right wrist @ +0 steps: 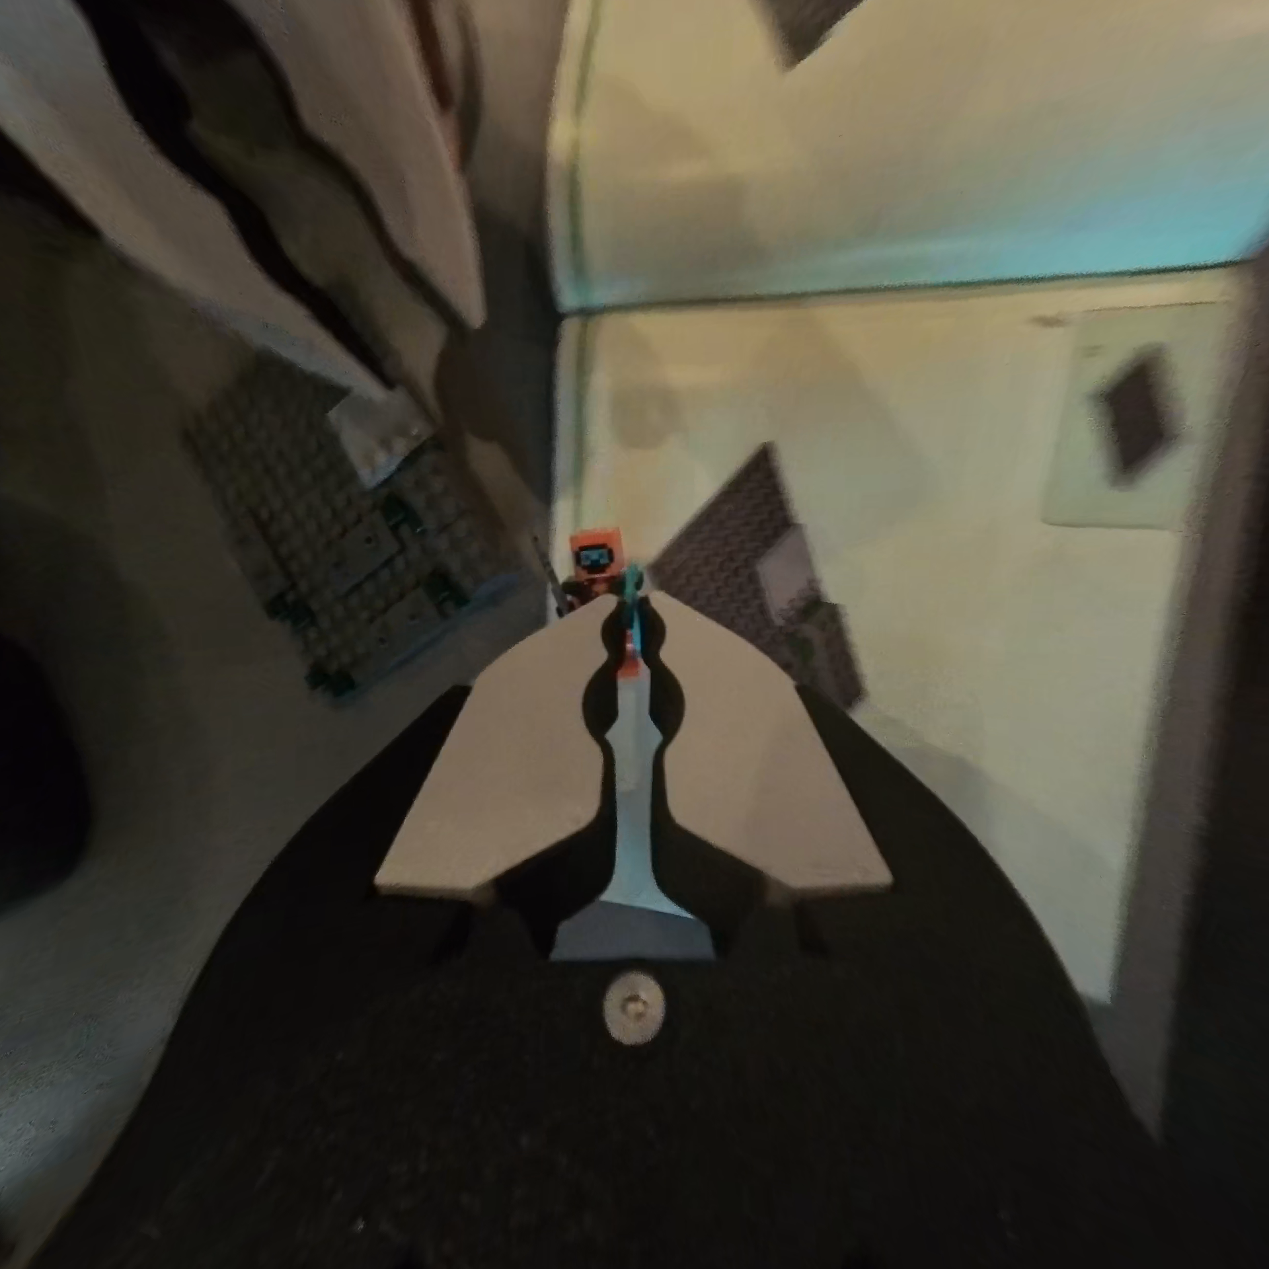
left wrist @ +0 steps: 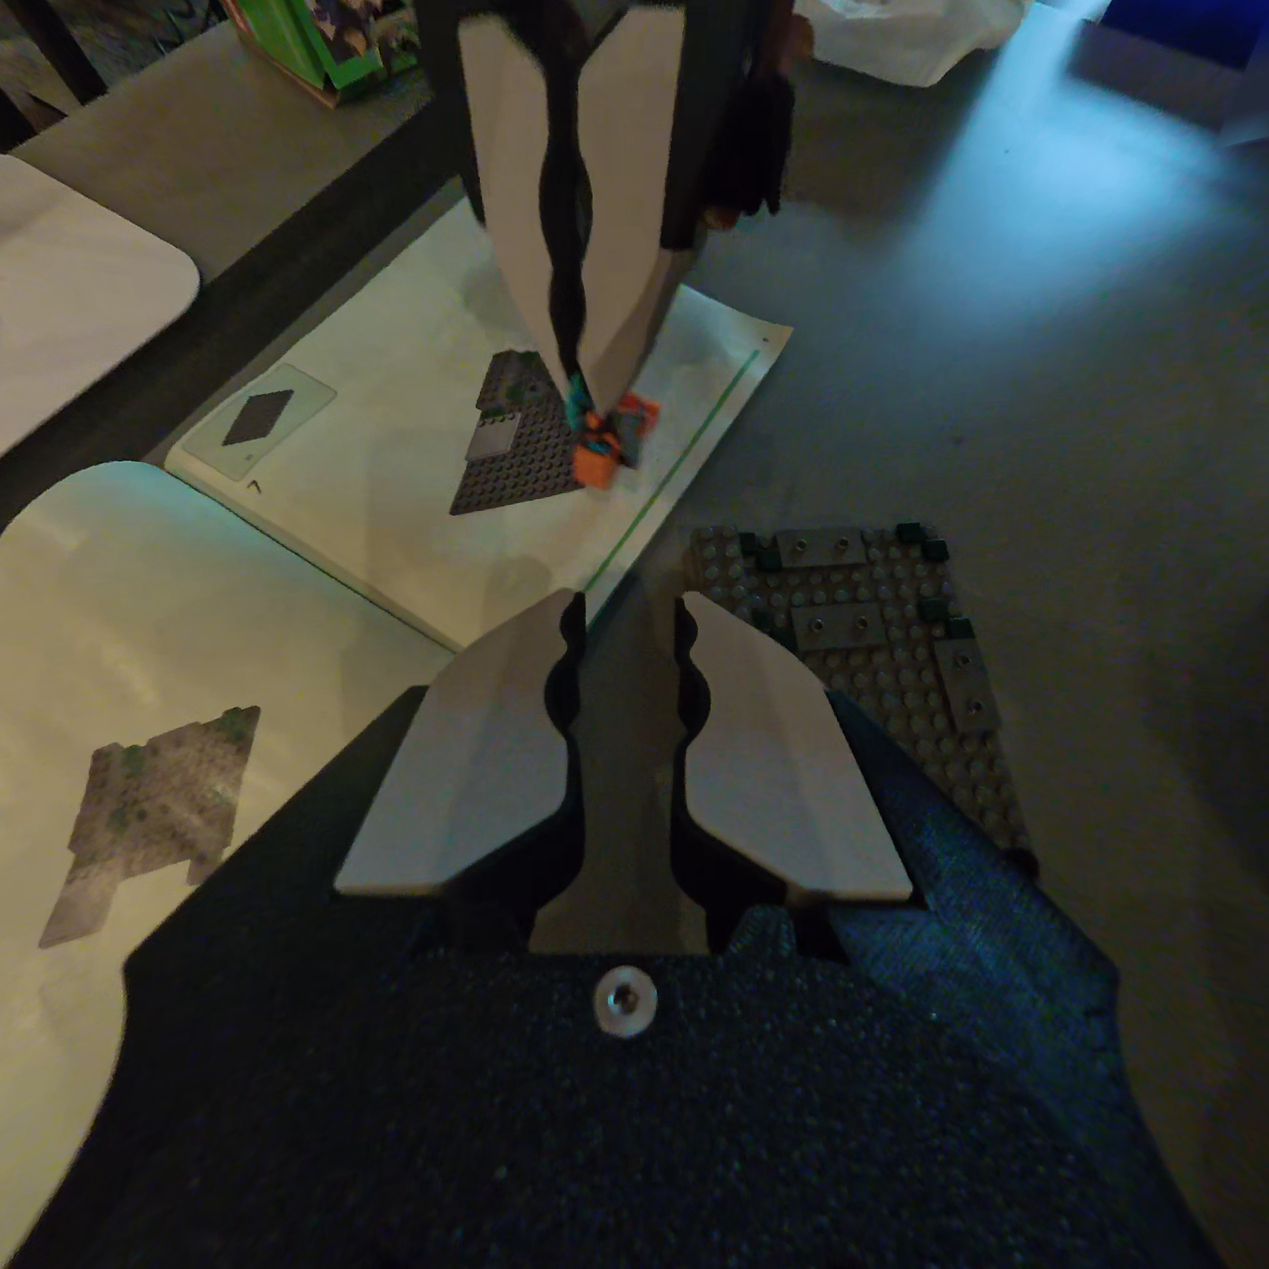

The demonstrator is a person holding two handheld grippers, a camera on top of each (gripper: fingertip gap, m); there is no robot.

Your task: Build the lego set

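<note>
My right gripper [right wrist: 632,604] is shut on a small teal piece [right wrist: 630,584] next to an orange minifigure [right wrist: 594,559]; I cannot tell whether the two are joined. In the left wrist view it [left wrist: 584,405] comes down from the top and holds the teal piece [left wrist: 579,402] and the figure [left wrist: 601,456] over the open instruction booklet [left wrist: 384,481]. My left gripper [left wrist: 632,601] is open and empty, just left of the grey studded baseplate [left wrist: 872,659], which carries several flat grey tiles and small dark green pieces. The baseplate also shows in the right wrist view [right wrist: 323,549].
The grey table [left wrist: 961,343] stretches to the right. A green box [left wrist: 329,48] and a white plastic bag [left wrist: 906,34] lie at the far edge. A white rounded tray [left wrist: 82,288] sits at the left. The left gripper shows blurred in the right wrist view [right wrist: 309,178]. There is about 8 cm between the tips of the two grippers.
</note>
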